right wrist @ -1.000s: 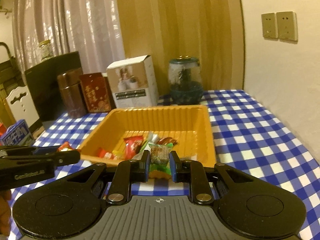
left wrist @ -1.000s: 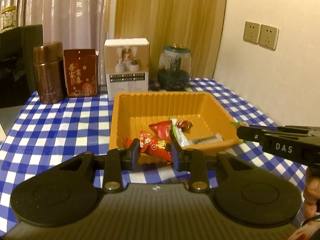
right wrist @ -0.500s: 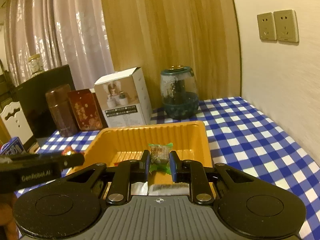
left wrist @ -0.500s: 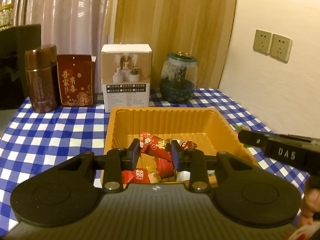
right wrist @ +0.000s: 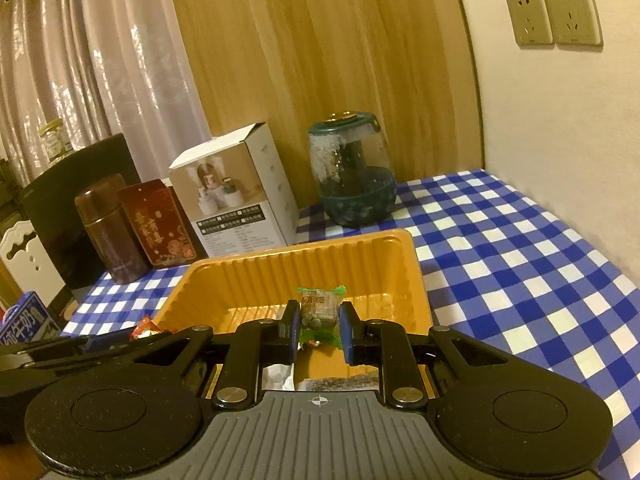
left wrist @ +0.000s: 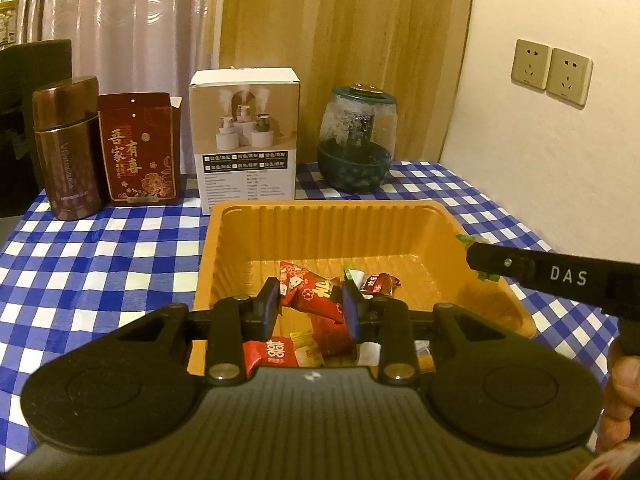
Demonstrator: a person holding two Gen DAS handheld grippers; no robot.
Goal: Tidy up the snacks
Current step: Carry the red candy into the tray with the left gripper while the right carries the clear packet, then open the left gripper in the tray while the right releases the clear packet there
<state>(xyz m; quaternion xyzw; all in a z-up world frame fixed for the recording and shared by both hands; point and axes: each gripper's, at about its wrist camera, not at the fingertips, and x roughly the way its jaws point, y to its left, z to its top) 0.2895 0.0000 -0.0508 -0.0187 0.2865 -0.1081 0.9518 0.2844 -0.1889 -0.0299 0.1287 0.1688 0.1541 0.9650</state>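
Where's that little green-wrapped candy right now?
In the right wrist view, the green-wrapped candy is pinched between the right gripper fingers, above the orange tray.

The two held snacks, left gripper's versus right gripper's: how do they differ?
The left gripper holds a red packet printed with white figures; the right gripper holds a clear packet with green ends, showing its contents. The red packet lies slanted across the jaws, while the clear packet stands about upright. The red packet spans wider jaws than the clear packet. Both hang over the orange tray.
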